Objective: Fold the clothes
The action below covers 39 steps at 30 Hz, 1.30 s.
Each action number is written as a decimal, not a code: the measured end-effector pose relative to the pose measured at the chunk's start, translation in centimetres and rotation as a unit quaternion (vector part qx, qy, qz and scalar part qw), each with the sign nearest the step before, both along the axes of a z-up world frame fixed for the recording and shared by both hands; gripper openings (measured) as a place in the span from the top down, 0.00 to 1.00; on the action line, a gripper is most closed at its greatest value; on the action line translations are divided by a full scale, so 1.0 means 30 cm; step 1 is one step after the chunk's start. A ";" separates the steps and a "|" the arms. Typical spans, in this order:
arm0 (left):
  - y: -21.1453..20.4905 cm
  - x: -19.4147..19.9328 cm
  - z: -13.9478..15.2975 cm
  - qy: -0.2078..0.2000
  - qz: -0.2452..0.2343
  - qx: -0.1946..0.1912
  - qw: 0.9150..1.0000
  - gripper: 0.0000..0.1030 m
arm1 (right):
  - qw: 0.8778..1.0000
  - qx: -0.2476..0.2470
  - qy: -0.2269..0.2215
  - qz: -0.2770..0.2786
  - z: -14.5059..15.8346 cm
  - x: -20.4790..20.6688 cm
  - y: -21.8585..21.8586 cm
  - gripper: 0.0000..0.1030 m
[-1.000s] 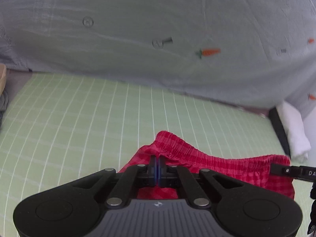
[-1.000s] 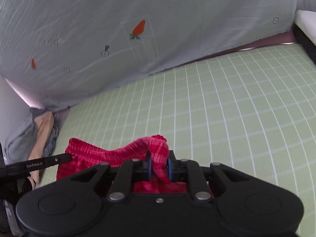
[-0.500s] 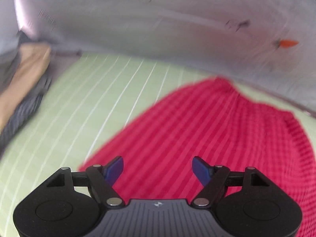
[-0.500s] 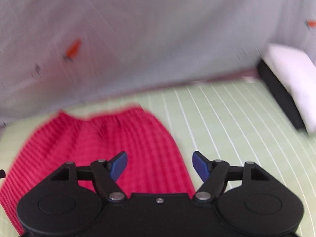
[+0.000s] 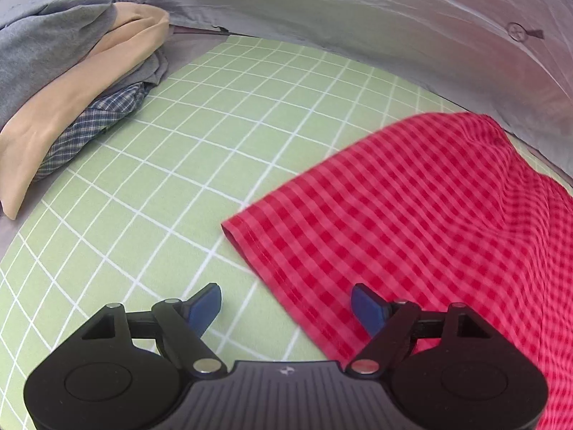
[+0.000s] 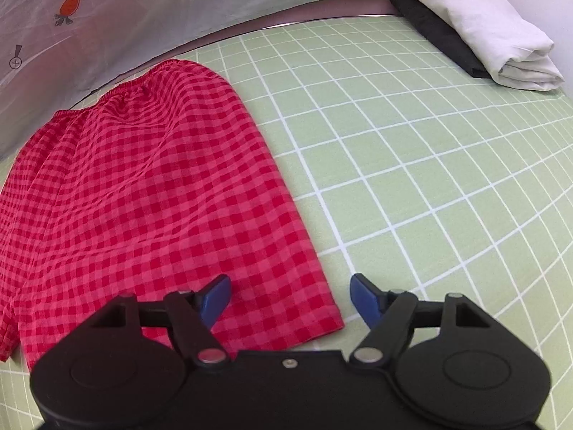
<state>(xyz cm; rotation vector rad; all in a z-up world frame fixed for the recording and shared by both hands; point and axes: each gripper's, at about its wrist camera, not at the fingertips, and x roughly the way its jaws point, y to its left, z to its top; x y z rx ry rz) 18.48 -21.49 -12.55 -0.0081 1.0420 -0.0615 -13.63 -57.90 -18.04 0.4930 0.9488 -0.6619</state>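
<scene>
Red checked shorts (image 5: 412,215) lie spread flat on the green grid mat (image 5: 179,150), waistband toward the far grey sheet. In the right wrist view the shorts (image 6: 143,186) fill the left half. My left gripper (image 5: 286,304) is open and empty, over the hem's left corner. My right gripper (image 6: 290,297) is open and empty, over the hem's right corner.
A pile of unfolded clothes (image 5: 64,82), grey, tan and blue plaid, lies at the mat's left edge. Folded white (image 6: 494,32) and black (image 6: 437,39) garments are stacked at the far right. A grey sheet with carrot prints (image 6: 107,10) rises behind the mat (image 6: 412,150).
Both grippers let go of the waistband and opened. They pulled back toward the hem side, and the shorts now lie spread flat on the mat.
</scene>
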 end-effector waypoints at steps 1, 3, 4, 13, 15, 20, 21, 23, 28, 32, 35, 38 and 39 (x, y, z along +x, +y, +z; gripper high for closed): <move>0.000 0.015 -0.003 0.000 0.000 -0.001 1.000 0.22 | 1.000 0.000 -0.001 0.003 0.002 0.005 0.002 0.36; -0.001 0.039 -0.008 0.001 0.000 -0.002 1.000 0.22 | 1.000 -0.003 0.002 0.013 0.007 0.018 0.005 0.47; -0.003 0.047 -0.009 0.000 0.000 -0.002 1.000 0.22 | 1.000 -0.008 0.005 0.017 0.009 0.023 0.009 0.56; -0.019 0.034 -0.007 -0.011 -0.013 0.022 1.000 0.77 | 1.000 -0.010 0.015 0.015 0.021 -0.004 0.015 0.98; -0.003 0.012 -0.005 -0.006 -0.016 0.025 1.000 0.86 | 1.000 -0.013 0.023 0.011 0.022 -0.026 0.028 0.98; 0.107 -0.120 0.001 0.010 -0.011 0.011 1.000 0.91 | 1.000 -0.013 0.024 -0.008 0.033 -0.113 0.058 0.98; 0.134 -0.155 0.002 0.013 -0.009 0.006 1.000 0.92 | 1.000 -0.015 0.026 -0.009 0.037 -0.133 0.065 0.98; 0.190 -0.239 0.008 0.018 -0.004 -0.004 1.000 0.92 | 0.999 -0.019 0.034 -0.009 0.040 -0.156 0.081 0.98; 0.335 -0.393 0.011 0.031 0.024 -0.054 0.998 0.86 | 0.999 -0.012 0.052 -0.006 0.039 -0.167 0.099 0.97; 0.410 -0.415 0.015 0.027 0.039 -0.065 0.997 0.56 | 0.998 -0.007 0.053 -0.011 0.060 -0.129 0.080 0.71; 0.430 -0.393 0.026 0.015 0.030 -0.067 0.997 0.44 | 0.999 -0.018 0.046 -0.022 0.089 -0.111 0.092 0.57; 0.425 -0.351 0.025 0.010 0.003 -0.067 0.998 0.42 | 0.998 -0.029 0.043 -0.031 0.107 -0.085 0.118 0.42; 0.415 -0.336 0.021 0.011 -0.007 -0.061 0.998 0.42 | 0.998 -0.034 0.042 -0.033 0.113 -0.079 0.136 0.39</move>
